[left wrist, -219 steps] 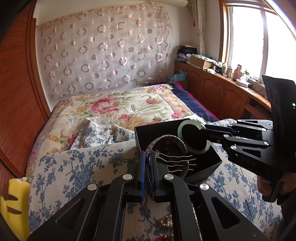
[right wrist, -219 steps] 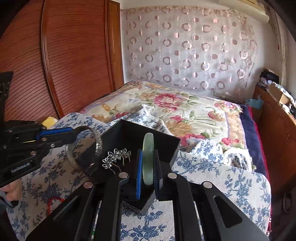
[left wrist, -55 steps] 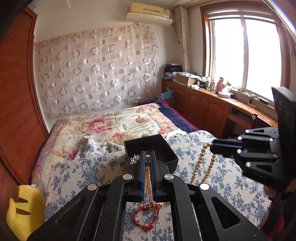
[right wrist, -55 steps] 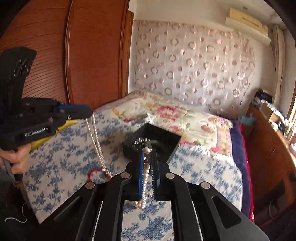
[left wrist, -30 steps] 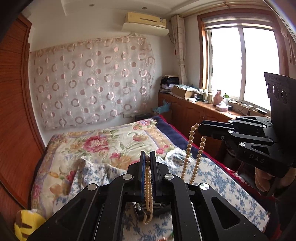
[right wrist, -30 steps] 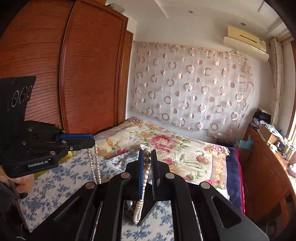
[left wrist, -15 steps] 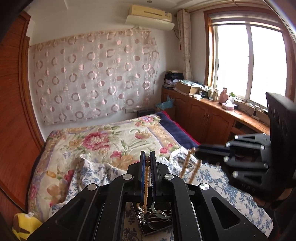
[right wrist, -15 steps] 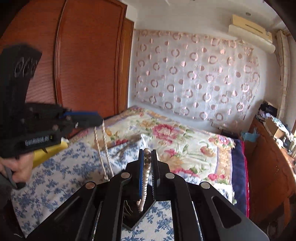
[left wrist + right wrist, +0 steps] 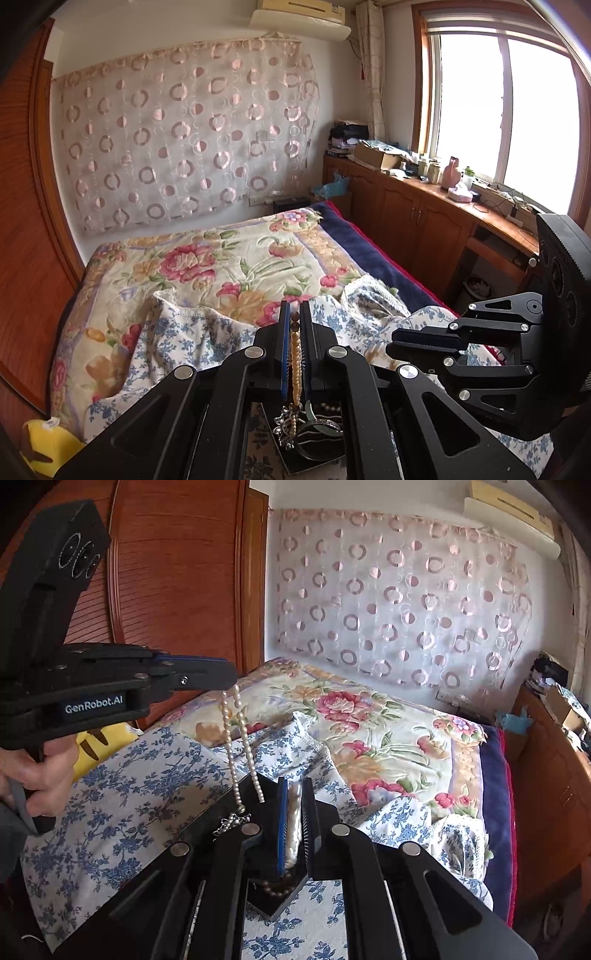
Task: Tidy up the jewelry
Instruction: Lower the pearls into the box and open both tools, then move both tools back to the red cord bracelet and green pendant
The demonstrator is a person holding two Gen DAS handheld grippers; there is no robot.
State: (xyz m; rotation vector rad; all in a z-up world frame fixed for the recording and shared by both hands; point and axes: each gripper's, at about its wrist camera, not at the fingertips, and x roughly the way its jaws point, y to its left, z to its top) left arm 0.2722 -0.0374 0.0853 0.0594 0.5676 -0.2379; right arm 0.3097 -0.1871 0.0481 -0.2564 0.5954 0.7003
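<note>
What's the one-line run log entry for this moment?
left hand-held gripper: shut on pearl necklace | right hand-held gripper: shut on pearl necklace | strand hangs over black jewelry box

The one legible marking is "GenRobot.AI", printed in pale letters on the dark side of the left tongs [image 9: 221, 675], as the right wrist view shows. No other lettering or numbers can be made out.
</note>
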